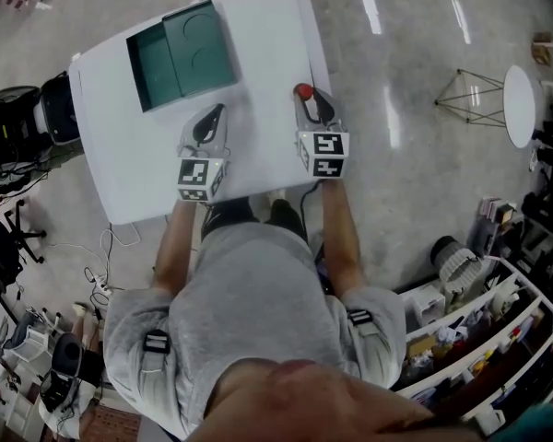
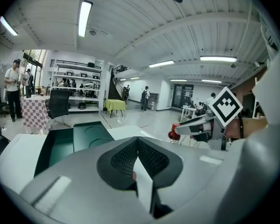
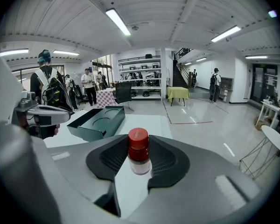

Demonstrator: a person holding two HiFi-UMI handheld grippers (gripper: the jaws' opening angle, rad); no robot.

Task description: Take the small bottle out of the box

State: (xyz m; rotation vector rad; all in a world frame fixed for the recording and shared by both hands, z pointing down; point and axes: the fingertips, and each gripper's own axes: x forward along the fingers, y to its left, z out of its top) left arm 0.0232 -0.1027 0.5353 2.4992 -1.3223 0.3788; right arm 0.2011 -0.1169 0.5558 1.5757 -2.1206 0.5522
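Right gripper point(image 1: 307, 101) level above table point(image 1: 258, 72), seemingly clamping small bottle point(image 3: 138, 149).

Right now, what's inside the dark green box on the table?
The dark green box holds only a green insert with two round recesses beside a bare deeper well. The red-capped small bottle is out, clamped in the right gripper. Beneath the insert is covered.

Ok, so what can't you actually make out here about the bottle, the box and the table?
- Small bottle, right gripper view: its base is hidden behind the right gripper's body, and any label is too small to read.
- Same bottle, head view: only the red cap shows; the gripper covers the rest.
- Box, left gripper view: its near end is hidden by the left gripper's body.
- Table, head view: its near edge is hidden by the person's arms.
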